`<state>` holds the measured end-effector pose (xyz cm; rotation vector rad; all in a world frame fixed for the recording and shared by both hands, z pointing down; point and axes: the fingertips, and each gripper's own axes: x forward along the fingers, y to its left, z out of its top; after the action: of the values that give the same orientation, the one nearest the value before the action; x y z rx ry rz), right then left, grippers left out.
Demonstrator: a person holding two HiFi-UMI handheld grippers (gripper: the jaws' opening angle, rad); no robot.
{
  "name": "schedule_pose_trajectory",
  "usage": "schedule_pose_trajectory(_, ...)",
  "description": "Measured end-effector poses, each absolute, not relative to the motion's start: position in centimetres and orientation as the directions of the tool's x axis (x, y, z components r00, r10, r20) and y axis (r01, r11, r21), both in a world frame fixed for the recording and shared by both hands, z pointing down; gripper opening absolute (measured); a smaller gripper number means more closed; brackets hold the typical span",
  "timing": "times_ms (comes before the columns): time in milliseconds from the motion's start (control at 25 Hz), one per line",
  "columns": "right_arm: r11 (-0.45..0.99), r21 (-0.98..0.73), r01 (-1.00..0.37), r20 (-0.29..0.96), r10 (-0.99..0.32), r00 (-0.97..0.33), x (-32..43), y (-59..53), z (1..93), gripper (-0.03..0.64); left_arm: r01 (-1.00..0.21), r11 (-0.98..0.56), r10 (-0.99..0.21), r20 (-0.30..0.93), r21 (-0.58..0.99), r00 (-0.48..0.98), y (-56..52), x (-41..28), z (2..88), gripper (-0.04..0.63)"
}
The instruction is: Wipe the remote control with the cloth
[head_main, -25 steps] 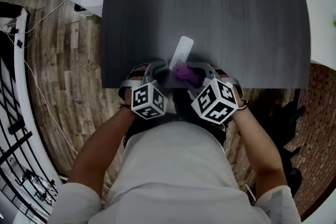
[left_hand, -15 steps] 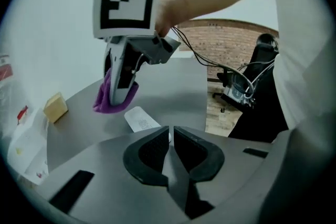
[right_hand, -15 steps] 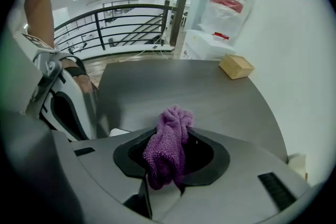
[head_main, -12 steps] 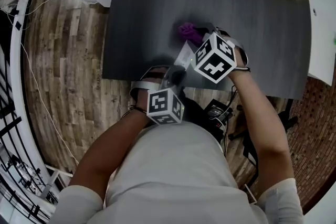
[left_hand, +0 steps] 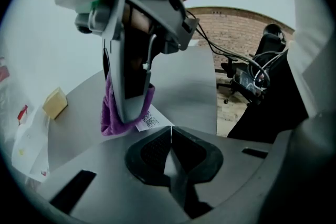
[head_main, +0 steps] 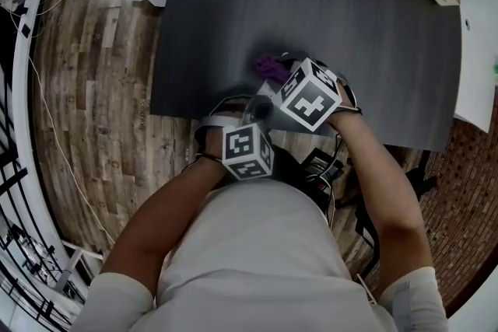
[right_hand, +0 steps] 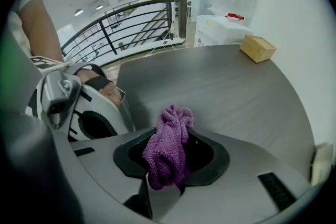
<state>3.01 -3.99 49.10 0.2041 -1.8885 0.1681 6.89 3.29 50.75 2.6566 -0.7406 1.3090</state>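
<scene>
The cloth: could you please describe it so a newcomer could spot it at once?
Find the dark grey table and follow it to its near edge, where the right gripper points down. The cloth is bunched between that gripper's jaws, beside the white remote control; it alone is purple and fuzzy.

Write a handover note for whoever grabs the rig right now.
Left gripper: jaws have just been closing, shut on the remote control at its near end.
Right gripper: jaws shut on the purple cloth, which hangs against the remote's far part.
Done: both things gripped, at the table near edge.
Left: the wiping; how much is already wiped can't be told.
</scene>
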Motion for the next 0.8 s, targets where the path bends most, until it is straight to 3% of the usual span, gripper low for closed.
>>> schedule_pose_trajectory(200, 0.941, -0.121, -0.315, 0.9, -0.031, -0.435, 1.9, -1.8, 49.8, 0.129, -0.483, -0.865, -0.405, 0.756, -0.135, 0.514, 3.2, 6.9, 50.7, 0.012)
schedule_pose_trajectory(480, 0.932, -0.138, -0.337, 0.897, -0.027, -0.442, 1.9, -1.9, 49.2, 0.129, -0.482, -0.869, -0.398, 0.73, -0.107, 0.555, 3.5, 6.0, 49.3, 0.012)
schedule_pose_trajectory(720, 0.968, 0.03, -0.249, 0.891, -0.139, -0.433, 1.5, -1.2, 49.2, 0.129, -0.72, -0.694, -0.583, 0.599, -0.016, 0.549, -1.0, -2.5, 42.8, 0.009)
schedule_pose_trajectory(800, 0.969, 0.096, -0.229, 0.882, -0.19, -0.432, 1.4, -1.1, 49.2, 0.129, -0.739, -0.674, -0.594, 0.583, 0.016, 0.554, -4.7, -3.7, 41.1, 0.008)
